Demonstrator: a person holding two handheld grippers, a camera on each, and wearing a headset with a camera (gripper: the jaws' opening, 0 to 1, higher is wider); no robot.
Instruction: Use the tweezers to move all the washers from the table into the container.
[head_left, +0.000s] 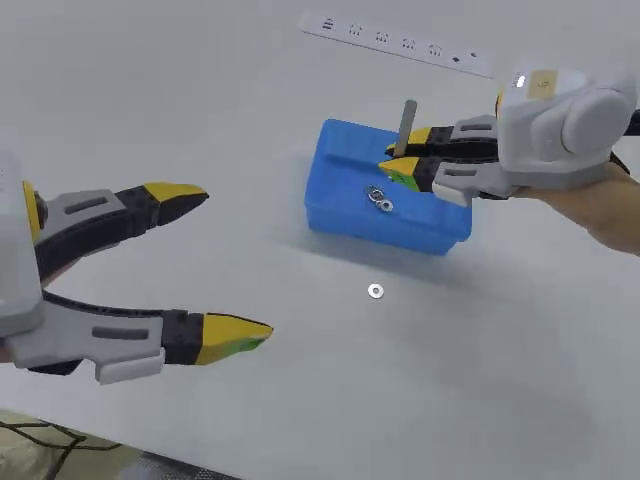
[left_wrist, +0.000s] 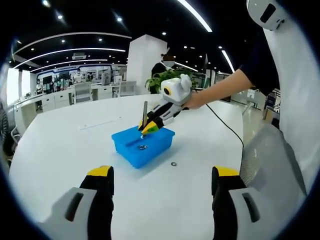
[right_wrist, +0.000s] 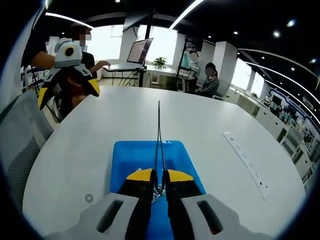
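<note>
A blue container (head_left: 345, 218) stands mid-table with a few washers (head_left: 379, 198) lying in it. One washer (head_left: 375, 291) rests on the white table just in front of the container. My right gripper (head_left: 402, 166) hovers over the container, shut on the grey tweezers (head_left: 407, 120), whose joined end points up and away. In the right gripper view the tweezers (right_wrist: 159, 131) run forward from the closed gripper (right_wrist: 159, 176) above the container (right_wrist: 125, 160), and the loose washer (right_wrist: 89, 198) lies to the left. My left gripper (head_left: 225, 262) is open and holds nothing, well left of the container.
A white power strip (head_left: 400, 42) lies at the far side of the table. A mesh chair (left_wrist: 270, 150) stands beside the table edge. Behind the table are people and desks. Bare tabletop (head_left: 200, 100) surrounds the container.
</note>
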